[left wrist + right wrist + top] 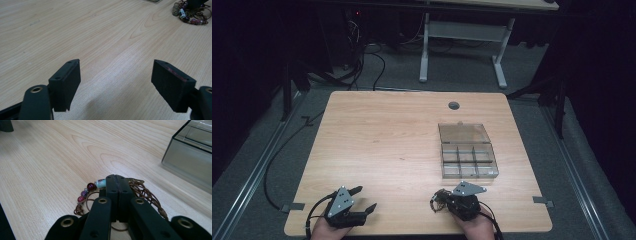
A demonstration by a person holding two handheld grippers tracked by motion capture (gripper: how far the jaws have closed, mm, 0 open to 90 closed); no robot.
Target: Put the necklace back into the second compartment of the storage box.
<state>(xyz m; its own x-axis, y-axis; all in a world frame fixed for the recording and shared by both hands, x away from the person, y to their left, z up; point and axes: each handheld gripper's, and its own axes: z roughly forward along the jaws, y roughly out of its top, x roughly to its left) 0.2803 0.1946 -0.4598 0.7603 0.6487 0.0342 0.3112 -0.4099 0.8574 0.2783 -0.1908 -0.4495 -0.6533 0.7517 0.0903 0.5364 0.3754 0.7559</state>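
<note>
Bracelet of thin brown cord loops with dark red, purple and pale blue beads (93, 188) | lies bunched on light wooden desk (377, 140), near clear plastic compartment box (467, 150) | right tool (116, 180) clenched, apparently pinching the cord | left tool (116, 80) released, well apart.

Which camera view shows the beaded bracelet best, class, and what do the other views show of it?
The right gripper view: the beaded bracelet lies close up, red beads and brown cord clear, pinched by the right gripper. The left gripper view shows it far off at the top right corner; the high view gives a small dark tangle.
</note>
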